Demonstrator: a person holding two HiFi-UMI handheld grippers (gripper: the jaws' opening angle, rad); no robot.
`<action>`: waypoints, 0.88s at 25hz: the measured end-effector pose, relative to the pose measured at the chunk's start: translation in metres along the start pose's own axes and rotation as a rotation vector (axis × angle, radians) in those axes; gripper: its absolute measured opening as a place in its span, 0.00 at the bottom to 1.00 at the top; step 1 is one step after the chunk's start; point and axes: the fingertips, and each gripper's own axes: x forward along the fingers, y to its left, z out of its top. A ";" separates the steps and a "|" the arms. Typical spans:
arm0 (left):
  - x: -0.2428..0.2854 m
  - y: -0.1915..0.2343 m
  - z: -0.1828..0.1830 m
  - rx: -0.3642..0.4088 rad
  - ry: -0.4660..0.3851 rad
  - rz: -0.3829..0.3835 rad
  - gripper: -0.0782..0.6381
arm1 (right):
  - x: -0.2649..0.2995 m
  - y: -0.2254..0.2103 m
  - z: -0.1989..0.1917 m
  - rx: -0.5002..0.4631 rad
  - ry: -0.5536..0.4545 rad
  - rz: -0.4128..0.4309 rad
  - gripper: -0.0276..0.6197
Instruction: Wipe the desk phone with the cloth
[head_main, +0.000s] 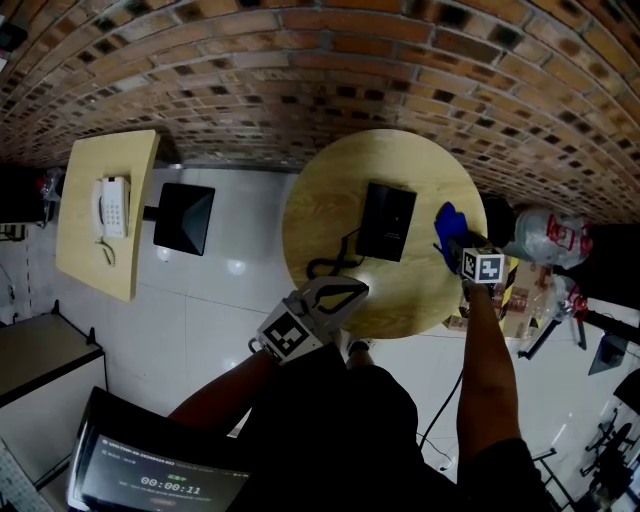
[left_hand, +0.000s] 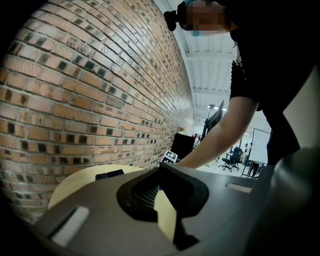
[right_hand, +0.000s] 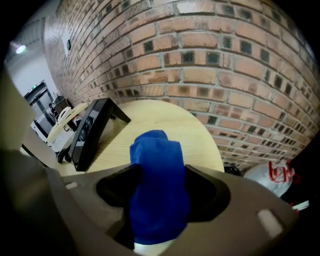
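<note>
Right gripper view: right gripper (right_hand: 159, 172) has its jaws spread wide with the blue cloth (right_hand: 155, 150) bunched upright between them. It doesn't look pinched, more slumped there on the table (right_hand: 165, 117). The cloth is soft, light and floppy, a matte weave that will fold and drag rather than slide. I'd pinch it at the thick middle of the bunch so a pad of fabric hangs past the tips. The desk phone (right_hand: 90, 132) sits near the table's middle, just left of the cloth and not touching it: a rigid black plastic wedge, tilted on its stand. It's probably light enough to skid when wiped, so bracing its lower edge looks wise. Its cord (head_main: 325, 265) loops off the near side. The tabletop is round, pale wood grain, smooth. Left gripper (head_main: 345, 292) is at the front edge, jaws closed on nothing.
</note>
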 end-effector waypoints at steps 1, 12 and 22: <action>0.001 -0.001 0.001 0.002 -0.002 -0.001 0.10 | -0.006 0.000 0.008 -0.016 -0.031 -0.004 0.47; 0.009 -0.025 0.049 0.084 -0.062 0.016 0.10 | -0.163 0.121 0.108 -0.296 -0.542 0.262 0.47; -0.009 -0.072 0.089 0.135 -0.109 0.032 0.10 | -0.309 0.250 0.104 -0.421 -0.767 0.564 0.31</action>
